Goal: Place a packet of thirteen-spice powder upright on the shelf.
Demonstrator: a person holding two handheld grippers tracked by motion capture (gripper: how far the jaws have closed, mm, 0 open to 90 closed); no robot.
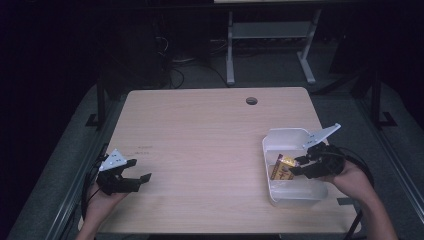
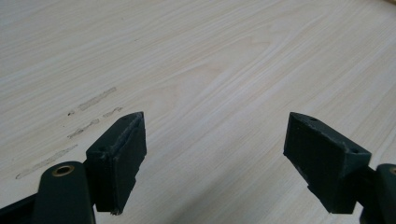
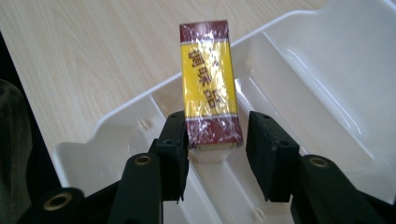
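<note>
Pale wood-grain table in dark room; right gripper slackened around yellow-and-maroon wrapped box in white plastic bin; left gripper spread, empty.

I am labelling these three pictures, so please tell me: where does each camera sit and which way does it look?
High view: above the person's side, facing forward and down on the table; shows both forearms, left gripper, right gripper.
Left gripper view: rides the left gripper, looking along its open jaws at bare wood.
Right gripper view: rides the right gripper, facing the yellow box in the white tray.
Shared: high and right gripper views both show box and tray.
</note>
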